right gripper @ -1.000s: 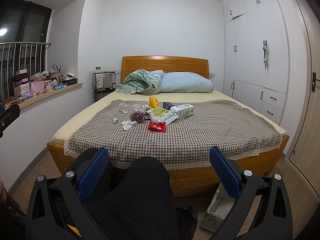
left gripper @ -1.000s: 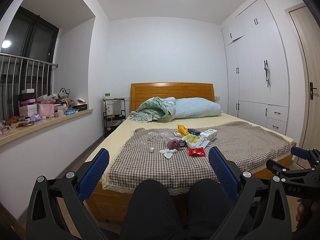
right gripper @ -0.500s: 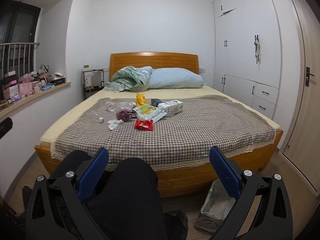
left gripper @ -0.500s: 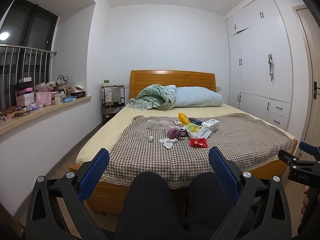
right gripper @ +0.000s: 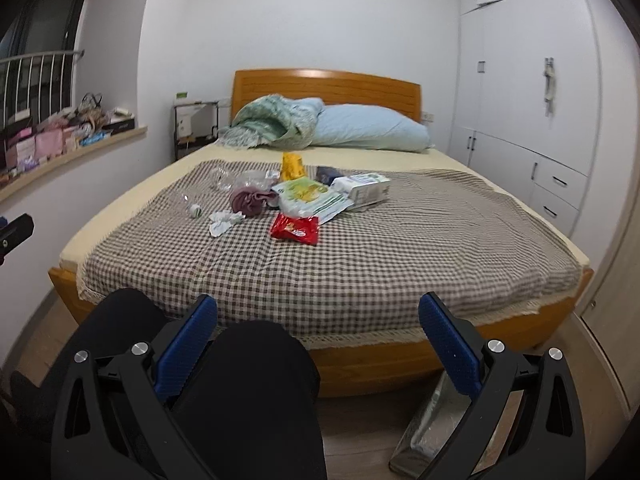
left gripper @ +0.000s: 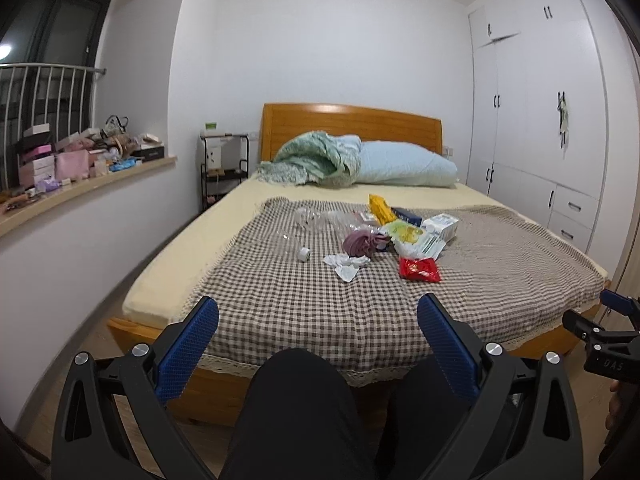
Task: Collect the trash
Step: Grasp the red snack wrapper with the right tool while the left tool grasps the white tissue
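Note:
A pile of trash lies on the checkered blanket point(left gripper: 304, 300) of the bed: a red snack packet point(left gripper: 419, 270) point(right gripper: 295, 229), crumpled white paper point(left gripper: 346, 264) point(right gripper: 222, 221), a purple crumpled bag point(left gripper: 362, 242) point(right gripper: 249, 200), a yellow packet point(left gripper: 380, 208), a white carton point(left gripper: 440, 227) point(right gripper: 362, 188), a green-white wrapper point(right gripper: 310, 198) and clear plastic point(left gripper: 316, 218). My left gripper point(left gripper: 318, 326) is open and empty, short of the bed's foot. My right gripper point(right gripper: 318, 326) is open and empty too, also seen at the left view's right edge point(left gripper: 600, 332).
The person's dark-trousered knees point(left gripper: 304, 400) are below both grippers. A pillow point(left gripper: 404, 164) and green blanket point(left gripper: 312, 158) lie at the headboard. A cluttered window ledge point(left gripper: 80, 168) is left, white wardrobes point(left gripper: 540, 120) right. A flat bag point(right gripper: 432, 428) lies on the floor by the bed.
Both grippers have moved forward and up toward the bed; the trash pile now looks nearer and lower in the frames. Both stay open and empty.

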Demonstrator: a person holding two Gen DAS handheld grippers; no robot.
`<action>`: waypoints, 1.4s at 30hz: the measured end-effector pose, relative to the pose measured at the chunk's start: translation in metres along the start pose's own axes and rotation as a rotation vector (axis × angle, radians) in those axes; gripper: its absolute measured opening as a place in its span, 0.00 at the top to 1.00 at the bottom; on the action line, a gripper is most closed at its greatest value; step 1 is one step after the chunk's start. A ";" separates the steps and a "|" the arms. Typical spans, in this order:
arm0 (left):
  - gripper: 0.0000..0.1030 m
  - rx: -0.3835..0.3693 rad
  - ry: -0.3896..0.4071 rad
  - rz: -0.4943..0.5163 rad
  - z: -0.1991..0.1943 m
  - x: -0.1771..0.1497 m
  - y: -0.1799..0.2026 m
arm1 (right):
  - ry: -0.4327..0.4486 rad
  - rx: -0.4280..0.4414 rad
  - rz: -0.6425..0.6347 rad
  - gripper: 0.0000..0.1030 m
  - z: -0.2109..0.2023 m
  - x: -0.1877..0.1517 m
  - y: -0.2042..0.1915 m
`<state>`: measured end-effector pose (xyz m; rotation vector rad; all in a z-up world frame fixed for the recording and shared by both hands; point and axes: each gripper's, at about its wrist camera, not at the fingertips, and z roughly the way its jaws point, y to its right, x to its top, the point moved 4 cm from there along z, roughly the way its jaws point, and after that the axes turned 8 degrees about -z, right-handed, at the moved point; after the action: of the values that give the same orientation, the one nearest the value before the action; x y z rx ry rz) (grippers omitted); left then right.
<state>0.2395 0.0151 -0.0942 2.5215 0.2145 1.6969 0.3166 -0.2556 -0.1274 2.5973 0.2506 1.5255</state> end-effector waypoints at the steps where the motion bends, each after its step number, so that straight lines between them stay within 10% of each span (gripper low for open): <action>1: 0.07 0.004 -0.008 0.004 0.011 0.000 0.000 | -0.009 0.007 -0.003 0.06 0.011 0.002 0.000; 34: 0.07 0.000 -0.372 -0.046 0.346 0.002 -0.008 | -0.299 0.234 -0.149 0.06 0.354 0.053 -0.025; 42: 0.07 -0.001 -0.439 -0.021 0.405 0.002 -0.006 | -0.307 0.298 -0.084 0.62 0.367 0.047 -0.020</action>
<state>0.6145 0.0217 -0.2459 2.7933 0.2004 1.0924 0.6581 -0.2332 -0.2685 2.9562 0.5846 1.1133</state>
